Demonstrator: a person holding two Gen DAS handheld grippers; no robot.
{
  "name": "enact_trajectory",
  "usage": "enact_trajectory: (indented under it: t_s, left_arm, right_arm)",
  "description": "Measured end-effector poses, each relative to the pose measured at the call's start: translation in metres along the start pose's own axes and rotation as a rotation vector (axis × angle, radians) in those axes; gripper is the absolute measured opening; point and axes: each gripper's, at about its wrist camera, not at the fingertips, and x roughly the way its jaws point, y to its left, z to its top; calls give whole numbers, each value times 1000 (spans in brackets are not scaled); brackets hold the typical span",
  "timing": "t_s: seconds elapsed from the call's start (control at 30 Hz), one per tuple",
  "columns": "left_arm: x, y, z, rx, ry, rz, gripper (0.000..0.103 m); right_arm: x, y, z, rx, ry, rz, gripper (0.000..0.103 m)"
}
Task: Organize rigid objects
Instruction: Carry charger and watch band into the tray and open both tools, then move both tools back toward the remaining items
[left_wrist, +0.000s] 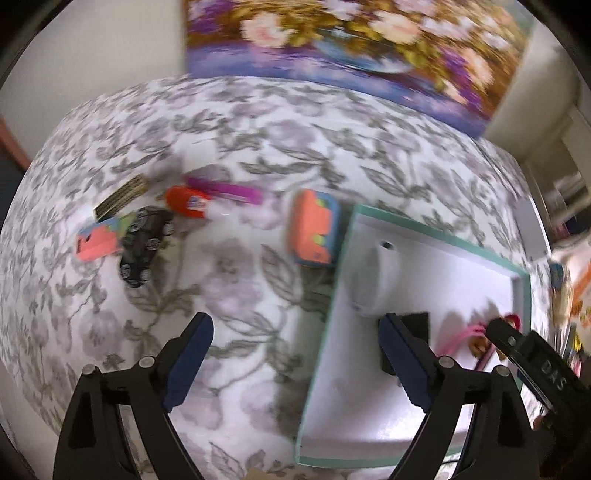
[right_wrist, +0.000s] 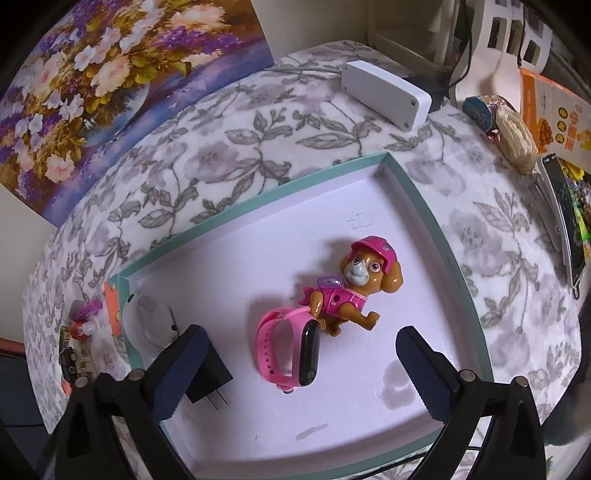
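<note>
1. While both grippers stood wide open and empty, a shallow white tray with a teal rim (right_wrist: 424, 192) lay on a grey floral cloth (right_wrist: 229, 140).
2. Inside the tray lay a brown toy dog figure in a pink suit and cap (right_wrist: 354, 284), touching a pink wrist band with a black screen (right_wrist: 291, 350).
3. A black plug adapter (right_wrist: 212, 373) and a white rounded mouse-like object (right_wrist: 147, 321) lay by the tray's left wall.
4. The right gripper (right_wrist: 299, 354) hung above the band, its pads clear of it.
5. The left gripper (left_wrist: 295, 350) straddled the tray's left rim with nothing between its jaws.
6. Outside the tray lay an orange and blue toy block (left_wrist: 314, 229), a black toy car (left_wrist: 146, 243), a pink block (left_wrist: 98, 242), an orange-capped item (left_wrist: 186, 201) and a magenta stick (left_wrist: 225, 190).
7. A flower painting (right_wrist: 110, 81) stood behind, and a white box (right_wrist: 386, 94) lay near it.
</note>
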Motion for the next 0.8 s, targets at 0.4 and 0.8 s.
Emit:
enact_trajectory:
  t_s: [0.4,0.8]
  left_arm:
    - [-4,70,11,-196,-26,31,92]
    - [-14,134,17,-338,-71,81,92]
  right_arm:
    - [-10,25,-2,-72,-80,52,103]
    - [-18,81,-24,-205,-101,147,103]
